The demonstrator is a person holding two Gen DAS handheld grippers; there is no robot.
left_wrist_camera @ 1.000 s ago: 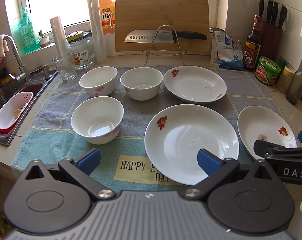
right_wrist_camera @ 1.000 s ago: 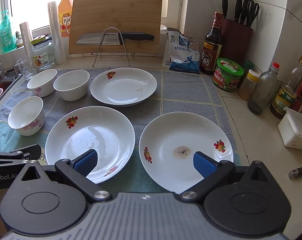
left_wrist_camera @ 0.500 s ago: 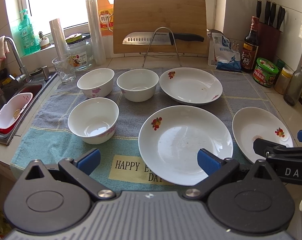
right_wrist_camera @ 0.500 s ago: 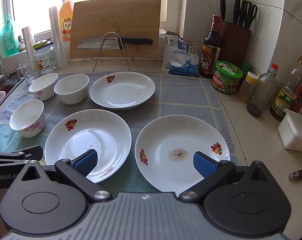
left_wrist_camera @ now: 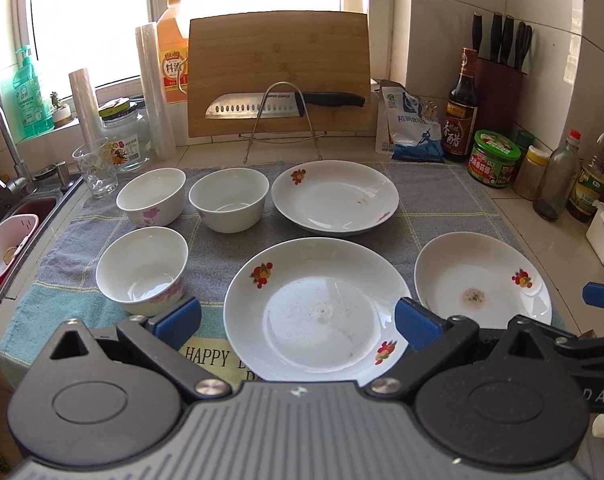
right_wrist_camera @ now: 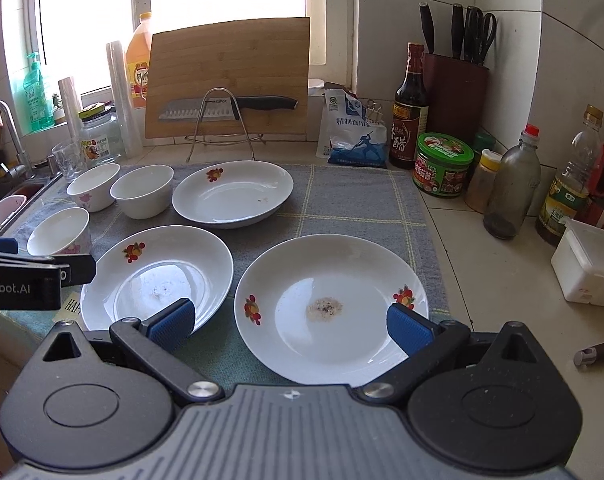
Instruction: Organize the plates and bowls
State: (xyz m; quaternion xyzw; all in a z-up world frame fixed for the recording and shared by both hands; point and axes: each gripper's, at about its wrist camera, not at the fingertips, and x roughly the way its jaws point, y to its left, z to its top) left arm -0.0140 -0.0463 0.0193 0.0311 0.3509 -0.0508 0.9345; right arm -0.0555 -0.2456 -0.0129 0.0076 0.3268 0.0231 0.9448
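L gripper (left_wrist_camera: 298, 318): jaws spread wide, nothing held – hovers over near edge of middle plate (left_wrist_camera: 318, 308).
R gripper (right_wrist_camera: 290, 324): also wide apart, empty, above right plate (right_wrist_camera: 334, 308) (brown speckled stain at centre).
Plates: 3 w/ fruit print, all flat on grey towel (right_wrist_camera: 354, 196); third plate (right_wrist_camera: 232, 192) sits further back.
Bowls: 3 white, upright, on towel's left – near bowl (left_wrist_camera: 142, 270), two behind (left_wrist_camera: 152, 196) (left_wrist_camera: 229, 200).

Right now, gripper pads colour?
Blue pads, both grippers; clearest in right wrist view.
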